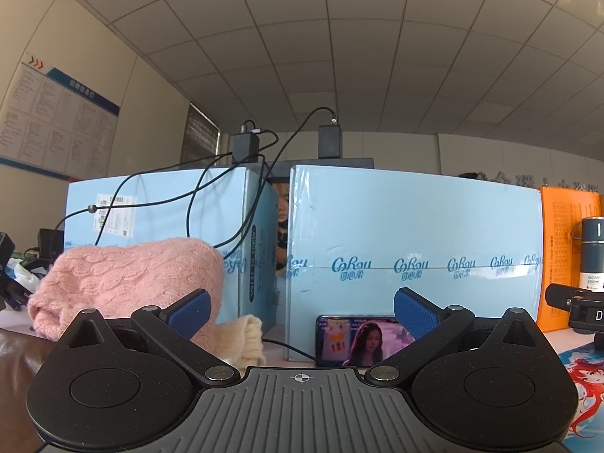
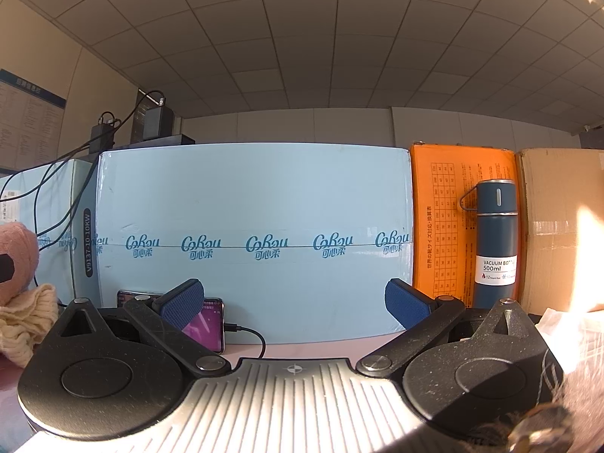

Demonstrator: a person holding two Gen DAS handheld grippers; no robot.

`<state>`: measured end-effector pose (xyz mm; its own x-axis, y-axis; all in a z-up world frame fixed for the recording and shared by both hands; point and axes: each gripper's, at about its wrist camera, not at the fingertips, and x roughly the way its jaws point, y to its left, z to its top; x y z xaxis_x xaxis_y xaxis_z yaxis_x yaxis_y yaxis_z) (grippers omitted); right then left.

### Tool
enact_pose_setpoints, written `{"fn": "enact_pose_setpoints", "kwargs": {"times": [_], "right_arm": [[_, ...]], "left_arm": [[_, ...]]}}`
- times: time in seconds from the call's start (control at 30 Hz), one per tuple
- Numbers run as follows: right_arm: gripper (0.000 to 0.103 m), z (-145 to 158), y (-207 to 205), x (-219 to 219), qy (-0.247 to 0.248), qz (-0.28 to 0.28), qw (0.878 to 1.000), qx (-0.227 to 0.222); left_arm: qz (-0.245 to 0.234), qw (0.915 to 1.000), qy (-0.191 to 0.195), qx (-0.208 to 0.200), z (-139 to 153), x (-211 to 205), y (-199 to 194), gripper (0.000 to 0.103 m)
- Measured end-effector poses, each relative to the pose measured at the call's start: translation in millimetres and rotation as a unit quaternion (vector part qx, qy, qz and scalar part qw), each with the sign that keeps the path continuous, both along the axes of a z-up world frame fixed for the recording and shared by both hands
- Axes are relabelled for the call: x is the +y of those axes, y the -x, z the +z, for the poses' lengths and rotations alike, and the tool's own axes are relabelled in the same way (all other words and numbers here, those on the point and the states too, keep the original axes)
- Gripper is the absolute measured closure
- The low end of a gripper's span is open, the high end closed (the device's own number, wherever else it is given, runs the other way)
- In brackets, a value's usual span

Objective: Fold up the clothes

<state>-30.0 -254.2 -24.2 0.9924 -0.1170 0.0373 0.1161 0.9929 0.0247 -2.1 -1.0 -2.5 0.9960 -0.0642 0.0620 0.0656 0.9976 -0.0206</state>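
Note:
A pink knitted sweater (image 1: 128,283) lies bunched on the table at the left, with a cream knitted garment (image 1: 251,341) beside it. My left gripper (image 1: 302,311) is open and holds nothing; its left pad sits in front of the pink sweater's edge. In the right wrist view the pink sweater (image 2: 17,253) and the cream garment (image 2: 24,324) show at the far left edge. My right gripper (image 2: 294,302) is open and empty, facing the blue boxes.
Two light blue cartons (image 1: 411,249) (image 2: 253,234) stand as a wall behind the table. A phone (image 1: 358,339) with a lit screen leans on one, charging by cable. An orange box (image 2: 464,222), a blue vacuum bottle (image 2: 494,241) and a brown carton (image 2: 562,226) stand at right.

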Motion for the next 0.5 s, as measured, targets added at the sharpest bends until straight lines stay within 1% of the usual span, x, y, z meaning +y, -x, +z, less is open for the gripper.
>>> {"fn": "enact_pose_setpoints", "kwargs": {"times": [0.5], "right_arm": [[0.0, 0.9, -1.3, 0.0, 0.0, 0.001, 1.0, 0.002]], "left_arm": [[0.0, 1.0, 0.001, 0.004, 1.5, 0.2, 0.6, 0.0]]}}
